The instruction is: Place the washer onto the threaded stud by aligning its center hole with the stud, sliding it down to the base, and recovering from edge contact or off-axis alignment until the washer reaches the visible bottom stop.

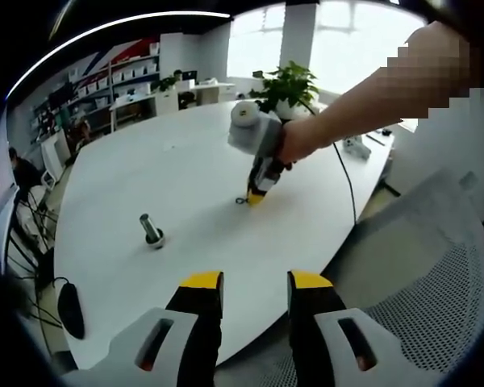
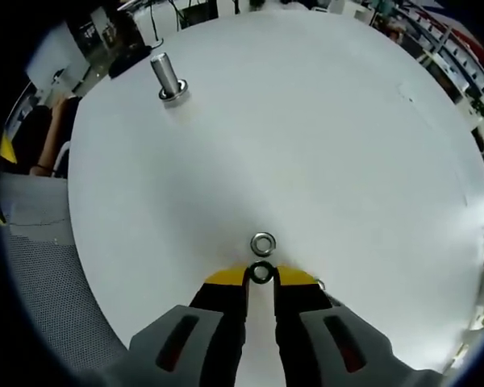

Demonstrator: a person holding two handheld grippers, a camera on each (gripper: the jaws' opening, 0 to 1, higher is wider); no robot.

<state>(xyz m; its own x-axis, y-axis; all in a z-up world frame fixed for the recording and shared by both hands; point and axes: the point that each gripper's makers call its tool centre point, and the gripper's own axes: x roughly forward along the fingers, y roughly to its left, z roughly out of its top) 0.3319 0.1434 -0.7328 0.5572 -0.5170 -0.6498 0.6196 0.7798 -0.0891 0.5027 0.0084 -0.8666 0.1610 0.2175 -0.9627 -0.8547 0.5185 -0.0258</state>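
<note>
With my right gripper (image 2: 260, 278) down at the surface (image 2: 323, 129), its jaws pinch a dark washer (image 2: 260, 272)
A second, silvery washer (image 2: 263, 243) lies just beyond; the stud (image 2: 166, 75) stands upright well apart, ahead and leftward. My left gripper (image 1: 254, 286) hovers, jaws spread, holding nothing; no containers

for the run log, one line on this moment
phase: pickup | right gripper: shut on washer | second washer: on table | stud: bare | left gripper: open
</note>
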